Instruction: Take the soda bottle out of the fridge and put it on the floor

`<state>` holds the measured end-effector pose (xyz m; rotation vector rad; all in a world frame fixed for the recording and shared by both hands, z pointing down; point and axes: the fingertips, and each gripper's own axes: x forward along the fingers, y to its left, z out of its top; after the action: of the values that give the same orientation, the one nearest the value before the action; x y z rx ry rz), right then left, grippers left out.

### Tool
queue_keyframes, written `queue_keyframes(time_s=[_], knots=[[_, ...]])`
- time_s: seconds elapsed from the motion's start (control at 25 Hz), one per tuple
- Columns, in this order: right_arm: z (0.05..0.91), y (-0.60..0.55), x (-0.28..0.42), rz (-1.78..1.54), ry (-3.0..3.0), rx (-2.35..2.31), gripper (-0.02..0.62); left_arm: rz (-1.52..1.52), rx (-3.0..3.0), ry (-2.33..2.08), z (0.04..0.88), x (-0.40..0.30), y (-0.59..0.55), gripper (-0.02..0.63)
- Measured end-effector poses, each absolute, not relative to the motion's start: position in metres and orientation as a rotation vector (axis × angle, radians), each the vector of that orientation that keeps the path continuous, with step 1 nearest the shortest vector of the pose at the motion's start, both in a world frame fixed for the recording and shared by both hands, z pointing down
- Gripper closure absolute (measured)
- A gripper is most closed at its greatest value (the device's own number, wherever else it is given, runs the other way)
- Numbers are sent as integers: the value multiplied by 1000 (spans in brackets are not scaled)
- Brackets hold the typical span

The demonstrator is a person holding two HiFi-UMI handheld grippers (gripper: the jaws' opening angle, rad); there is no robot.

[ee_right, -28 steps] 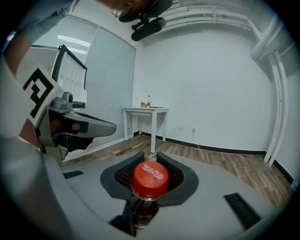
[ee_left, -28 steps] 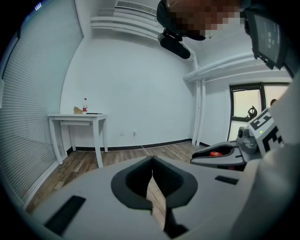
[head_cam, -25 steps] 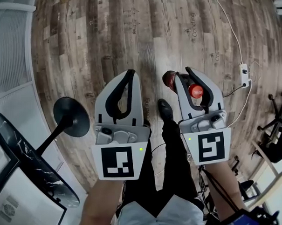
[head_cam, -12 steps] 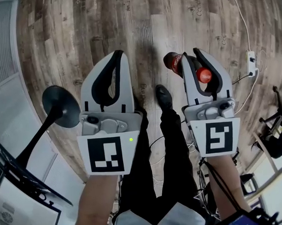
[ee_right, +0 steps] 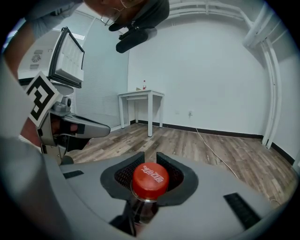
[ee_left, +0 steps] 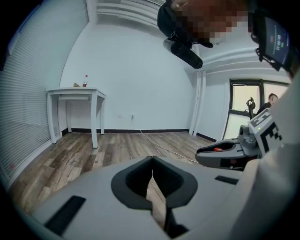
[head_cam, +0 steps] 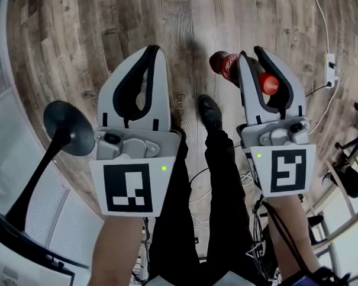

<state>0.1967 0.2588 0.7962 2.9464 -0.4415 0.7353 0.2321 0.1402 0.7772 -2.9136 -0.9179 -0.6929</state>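
Lower than a second ago, both grippers have sunk toward the wood floor [head_cam: 92, 48], which fills more of the head view. The right gripper [head_cam: 252, 53] is clamped on the neck of the soda bottle [head_cam: 225, 64], just under its red cap [ee_right: 149, 179]. The dark bottle hangs tilted over the boards, just beyond the person's black shoe [head_cam: 210, 111]. The left gripper [head_cam: 153, 50] is alongside, its jaw tips pressed together with nothing between them. A round black stand base [head_cam: 69, 127] sits on the floor to its left. A white table [ee_left: 75, 93] stands by the far wall.
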Motion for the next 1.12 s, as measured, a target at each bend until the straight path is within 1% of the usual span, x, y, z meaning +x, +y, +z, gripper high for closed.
queue_keyframes(time_s=[0.76,1.12], knots=[[899,280,176,812,-412,2940,503,-756,-2848,-988,872,216,158,589],[931,288,177,826,-434,2925,503,-786,-2844,-995,898,213,167,589]])
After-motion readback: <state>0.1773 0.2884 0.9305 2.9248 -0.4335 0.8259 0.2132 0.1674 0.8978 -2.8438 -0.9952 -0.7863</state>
